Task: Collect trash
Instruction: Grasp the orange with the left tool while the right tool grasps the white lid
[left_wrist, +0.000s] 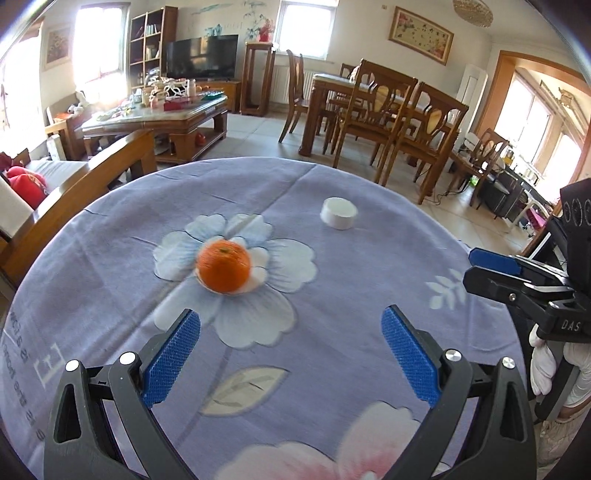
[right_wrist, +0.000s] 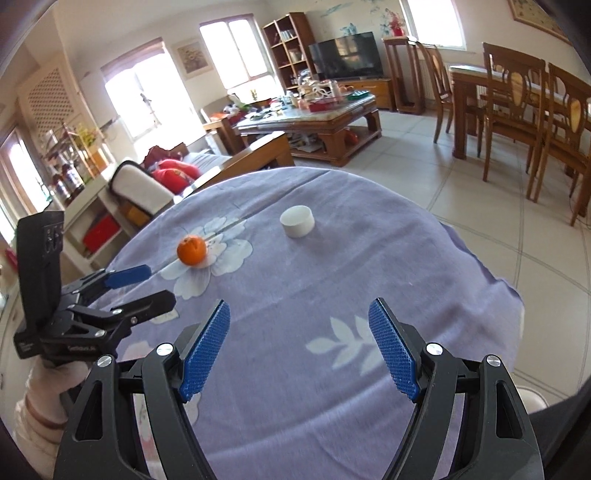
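An orange (left_wrist: 223, 265) sits on the purple flowered tablecloth (left_wrist: 332, 295), on a white flower print; it also shows in the right wrist view (right_wrist: 191, 250). A small white round cup (left_wrist: 339, 213) stands farther back to the right, and it shows in the right wrist view (right_wrist: 297, 220). My left gripper (left_wrist: 291, 328) is open and empty, above the cloth, short of the orange. My right gripper (right_wrist: 299, 321) is open and empty, near the table's right side, and it shows in the left wrist view (left_wrist: 480, 269). The left gripper also shows in the right wrist view (right_wrist: 155, 284).
The round table's edge (right_wrist: 480, 258) drops to a tiled floor on the right. A wooden sofa with red cushions (left_wrist: 26, 184) stands to the left. A cluttered coffee table (left_wrist: 159, 114) and dining chairs (left_wrist: 399, 122) stand beyond the table.
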